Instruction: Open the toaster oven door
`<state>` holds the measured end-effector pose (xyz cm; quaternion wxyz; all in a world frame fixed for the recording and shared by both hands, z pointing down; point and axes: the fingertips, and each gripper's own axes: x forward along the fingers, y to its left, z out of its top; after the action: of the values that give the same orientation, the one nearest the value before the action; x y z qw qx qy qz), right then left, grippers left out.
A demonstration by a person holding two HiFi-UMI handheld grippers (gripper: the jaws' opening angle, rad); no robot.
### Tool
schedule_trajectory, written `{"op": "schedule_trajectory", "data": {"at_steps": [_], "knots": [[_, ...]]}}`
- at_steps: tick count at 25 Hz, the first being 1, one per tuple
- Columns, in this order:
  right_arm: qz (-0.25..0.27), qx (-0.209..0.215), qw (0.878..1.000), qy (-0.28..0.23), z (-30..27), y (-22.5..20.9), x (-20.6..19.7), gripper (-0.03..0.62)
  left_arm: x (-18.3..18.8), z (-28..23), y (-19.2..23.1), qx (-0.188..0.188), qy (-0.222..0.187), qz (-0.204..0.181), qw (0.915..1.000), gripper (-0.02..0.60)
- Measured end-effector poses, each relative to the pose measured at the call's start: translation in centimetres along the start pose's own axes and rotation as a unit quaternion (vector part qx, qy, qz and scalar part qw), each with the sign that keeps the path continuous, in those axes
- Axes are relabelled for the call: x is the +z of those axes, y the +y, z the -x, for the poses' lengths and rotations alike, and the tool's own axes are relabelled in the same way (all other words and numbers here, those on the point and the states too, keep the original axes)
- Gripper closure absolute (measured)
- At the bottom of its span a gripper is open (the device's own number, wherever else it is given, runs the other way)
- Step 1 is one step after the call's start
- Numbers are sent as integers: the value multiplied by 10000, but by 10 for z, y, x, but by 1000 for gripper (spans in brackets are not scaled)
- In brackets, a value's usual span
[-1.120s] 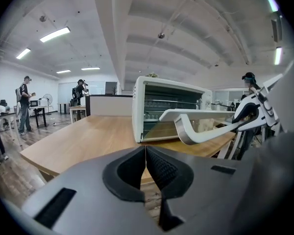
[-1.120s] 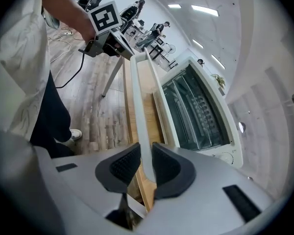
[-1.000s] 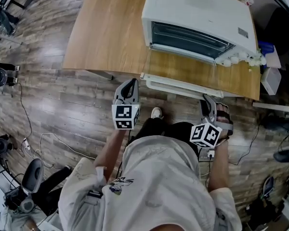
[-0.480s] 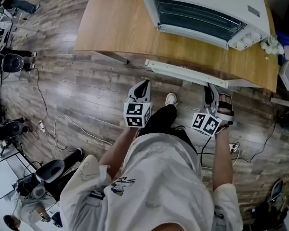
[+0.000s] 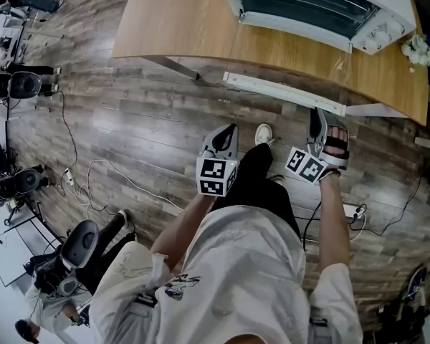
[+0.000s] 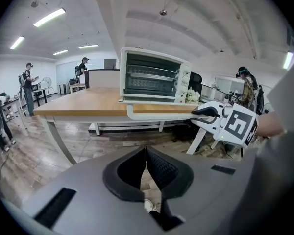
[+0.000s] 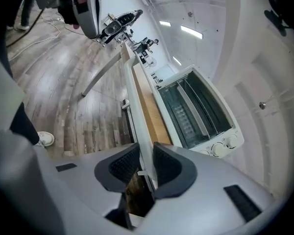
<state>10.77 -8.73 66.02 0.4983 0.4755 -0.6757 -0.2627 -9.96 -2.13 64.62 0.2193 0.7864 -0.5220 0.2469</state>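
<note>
The white toaster oven (image 5: 322,6) stands on the wooden table (image 5: 179,20), its door swung down toward me. The door's long white handle (image 5: 283,92) hangs just past the table's front edge. My right gripper (image 5: 317,120) is at that handle's right end. In the right gripper view the handle (image 7: 134,106) runs between the pads of the right gripper (image 7: 143,165), which is shut on it. My left gripper (image 5: 226,133) hangs over the floor beside my leg, well short of the table. Its jaws (image 6: 146,153) are shut on nothing, pointing toward the oven (image 6: 152,77).
Cables and a power strip (image 5: 351,210) lie on the wood floor. Office chairs (image 5: 21,84) stand at the left. A small white flower bunch (image 5: 418,49) sits by the oven's knobs. Other people stand far back (image 6: 27,82).
Both grippers have sunk. The handle has come down and away from the oven front with the right gripper. The left gripper has drifted right, closer to my leg.
</note>
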Motion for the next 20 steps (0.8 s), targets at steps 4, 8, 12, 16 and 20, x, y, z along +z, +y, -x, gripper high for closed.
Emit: {"op": "schedule_trajectory", "data": {"at_steps": [4,8,12,16,20], "knots": [[38,-188,9998,-33,-5,7,-4,490,-20,-7,-9,-59,55,5,10000,566],[95,-425,9990,-116,-9,21,-8,491,-44,-13,-14,-80,136,40,9999,566],[146,-569,9982,-110,-16,35,-17,494,-62,-22,-14,-38,158,146,9998,566],[100,-640,9978,-115,-25,46,-21,508,-75,-30,-9,21,193,225,9996,566],[-6,-758,9971,-86,-25,45,-22,507,-80,-32,-13,-40,219,180,9996,566]]}}
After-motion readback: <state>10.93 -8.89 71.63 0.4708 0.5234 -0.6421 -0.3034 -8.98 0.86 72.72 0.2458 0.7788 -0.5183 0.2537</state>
